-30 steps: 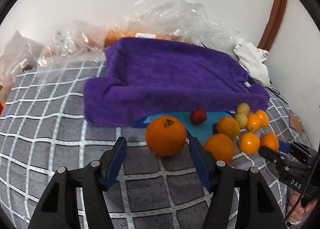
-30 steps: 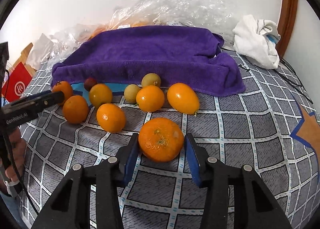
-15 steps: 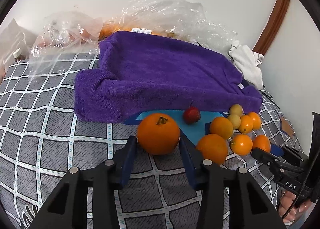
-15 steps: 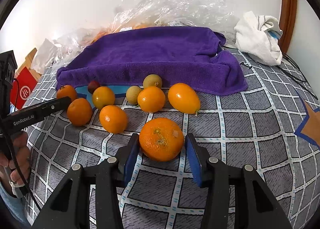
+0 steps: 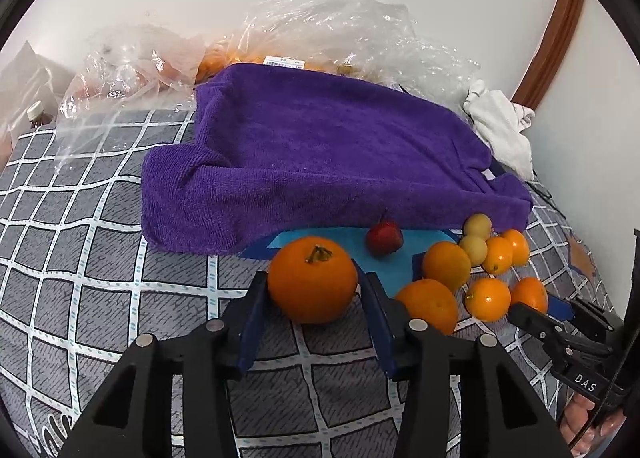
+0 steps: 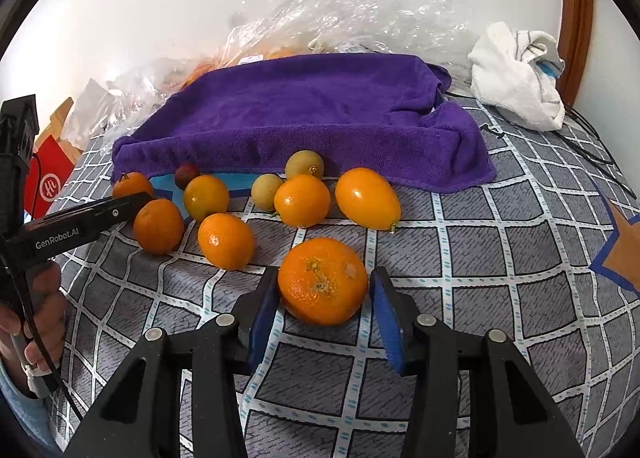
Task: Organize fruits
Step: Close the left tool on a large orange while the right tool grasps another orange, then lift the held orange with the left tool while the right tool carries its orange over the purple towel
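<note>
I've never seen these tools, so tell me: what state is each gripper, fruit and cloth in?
Left gripper: just closed, pads on large orange.
Right gripper: around mandarin, one pad seemingly just clear.
Remaining fruits: loose on the bedspread.
Purple towel: spread out, rumpled.
White cloth: crumpled.

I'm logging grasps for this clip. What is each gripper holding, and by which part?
The left gripper clamps an orange by its sides. The right gripper brackets a mandarin, with a gap at one pad; grip uncertain.
</note>
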{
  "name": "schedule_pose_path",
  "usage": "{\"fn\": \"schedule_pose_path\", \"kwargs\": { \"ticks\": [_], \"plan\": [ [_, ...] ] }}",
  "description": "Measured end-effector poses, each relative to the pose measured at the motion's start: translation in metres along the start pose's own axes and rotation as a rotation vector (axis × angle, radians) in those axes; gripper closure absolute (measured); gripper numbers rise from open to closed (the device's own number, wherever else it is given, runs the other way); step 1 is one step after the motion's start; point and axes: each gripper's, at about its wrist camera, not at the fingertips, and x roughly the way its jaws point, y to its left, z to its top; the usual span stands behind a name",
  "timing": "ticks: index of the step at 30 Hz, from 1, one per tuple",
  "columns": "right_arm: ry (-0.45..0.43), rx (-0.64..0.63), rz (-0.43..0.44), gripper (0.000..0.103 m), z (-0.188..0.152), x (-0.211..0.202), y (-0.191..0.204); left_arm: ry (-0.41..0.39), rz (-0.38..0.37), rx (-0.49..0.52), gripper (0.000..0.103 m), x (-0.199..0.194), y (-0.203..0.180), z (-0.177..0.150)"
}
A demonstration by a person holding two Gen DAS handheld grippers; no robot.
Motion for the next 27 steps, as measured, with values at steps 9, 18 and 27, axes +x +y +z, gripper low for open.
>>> {"fn": "schedule_pose_path", "kwargs": {
  "ticks": [9, 18, 27],
  "plan": [
    [-0.018, 0.034, 0.043, 0.061, -0.001, -0.006, -0.008, -0.089, -0.033, 0.002, 0.063, -0.022, -0.002, -0.005],
    [-0.086, 0.098, -0.054, 0.061, -0.007, -0.031, -0.029, -0.160, -0.069, -0.001, 0.063, -0.047, -0.006, -0.006],
    [-0.112, 0.181, -0.043, 0.061, -0.008, -0.070, -0.045, -0.252, -0.003, -0.004, 0.063, -0.069, -0.004, -0.004]
  ]
}}
